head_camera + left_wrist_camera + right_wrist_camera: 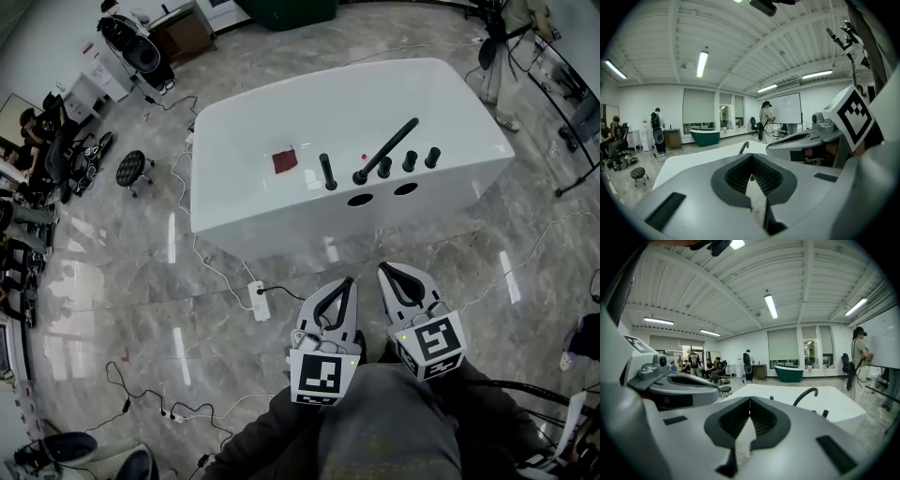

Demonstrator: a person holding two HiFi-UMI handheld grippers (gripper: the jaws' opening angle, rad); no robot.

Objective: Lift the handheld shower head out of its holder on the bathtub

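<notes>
The handheld shower head (386,148) rests untouched in its holder (359,177) on the bathtub (281,103), with the left gripper (348,280) and right gripper (384,270) closed, empty and well short of it.

left gripper (343,284): pale grey plastic, black ribbed fingers (738,176), black-and-white marker cube (319,375) | right gripper (392,274): alike | clothing (394,427): dark grey fabric

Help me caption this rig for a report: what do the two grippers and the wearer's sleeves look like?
The left gripper and right gripper are alike: pale grey shells, curved jaws lined with black ribbed pads, and a cube of black-and-white square markers at the back. The sleeves are dark grey.
</notes>
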